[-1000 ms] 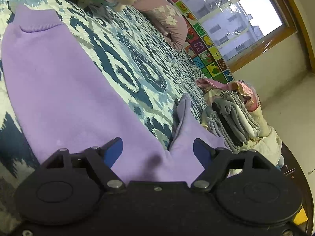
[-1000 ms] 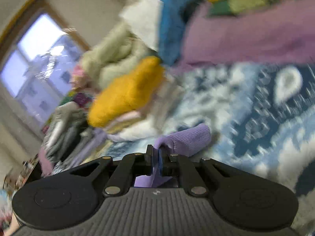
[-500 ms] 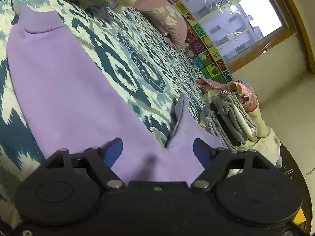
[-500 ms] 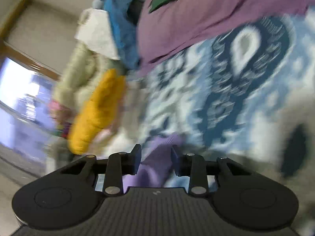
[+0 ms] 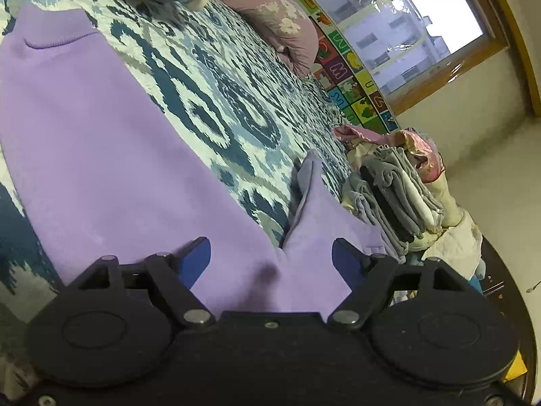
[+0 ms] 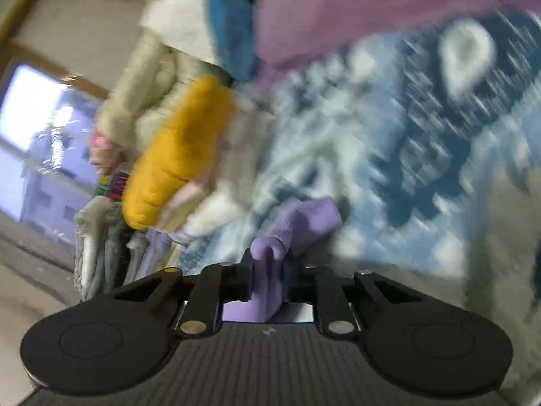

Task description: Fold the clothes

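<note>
A lilac sweater (image 5: 101, 142) lies flat on the blue-and-white patterned bedspread (image 5: 216, 101), its collar at the far left. One sleeve (image 5: 321, 209) points away toward the bed's edge. My left gripper (image 5: 270, 248) hovers open just over the sweater where that sleeve joins the body, nothing between its blue pads. In the blurred right wrist view, my right gripper (image 6: 267, 270) is shut on a bunched lilac sleeve (image 6: 304, 220), whose cuff sticks out past the fingers above the bedspread (image 6: 422, 142).
Folded grey and pink clothes (image 5: 395, 186) are piled at the bed's edge near the sleeve. A mauve pillow (image 5: 280, 23) lies by a window. The right wrist view has a yellow garment (image 6: 175, 155), cream, blue and purple clothes heaped beside the bedspread.
The right gripper, shut on the sleeve a second ago, opened partway half a second ago and has closed on it again while swinging. The left gripper stayed open and barely shifted.
</note>
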A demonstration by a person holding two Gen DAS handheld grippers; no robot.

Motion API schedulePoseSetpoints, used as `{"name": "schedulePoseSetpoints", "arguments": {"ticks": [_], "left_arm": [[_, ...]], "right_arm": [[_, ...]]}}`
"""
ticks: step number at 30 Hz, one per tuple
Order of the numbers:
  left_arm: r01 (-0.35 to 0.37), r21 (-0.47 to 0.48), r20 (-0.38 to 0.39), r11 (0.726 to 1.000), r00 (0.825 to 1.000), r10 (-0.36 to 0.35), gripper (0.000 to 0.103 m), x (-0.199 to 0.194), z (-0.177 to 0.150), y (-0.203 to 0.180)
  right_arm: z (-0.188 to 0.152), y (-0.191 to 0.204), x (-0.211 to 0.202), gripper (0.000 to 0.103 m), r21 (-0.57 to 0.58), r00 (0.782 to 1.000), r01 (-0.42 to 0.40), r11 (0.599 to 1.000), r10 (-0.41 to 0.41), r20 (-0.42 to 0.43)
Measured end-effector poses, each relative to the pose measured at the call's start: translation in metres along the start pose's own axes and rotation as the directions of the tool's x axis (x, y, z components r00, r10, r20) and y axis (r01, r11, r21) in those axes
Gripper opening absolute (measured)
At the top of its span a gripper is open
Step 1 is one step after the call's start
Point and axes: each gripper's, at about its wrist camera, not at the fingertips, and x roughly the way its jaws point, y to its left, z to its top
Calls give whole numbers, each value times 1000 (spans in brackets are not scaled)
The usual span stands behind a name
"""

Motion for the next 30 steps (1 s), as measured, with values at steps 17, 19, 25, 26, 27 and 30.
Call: {"name": "schedulePoseSetpoints", "arguments": {"ticks": [17,19,25,26,27,30], "left_arm": [[22,-26,-2,999,1000,-22,80,0,1,2],[20,-26,-2,999,1000,-20,80,0,1,2],[18,-25,-3,1000,1000,-18,80,-1,1,3],[18,-26,-2,999,1000,-18,80,0,2,3],[17,-28,-2,999,1000,-17,80,0,2,3],[15,-25,-1,1000,1000,-15,80,0,2,3]], "right_arm": [[-1,-7,30,65,-66,992,113,991,-116,-44],[0,-2,33,56,-102,991,121,987,-125,-42],[1,9,44,8,-200,985,160,967,-170,-35],[2,7,46,16,-202,976,204,958,-215,-36],[3,5,47,15,-200,971,227,953,-238,-34],[5,14,34,44,-224,969,248,942,-241,58]]}}
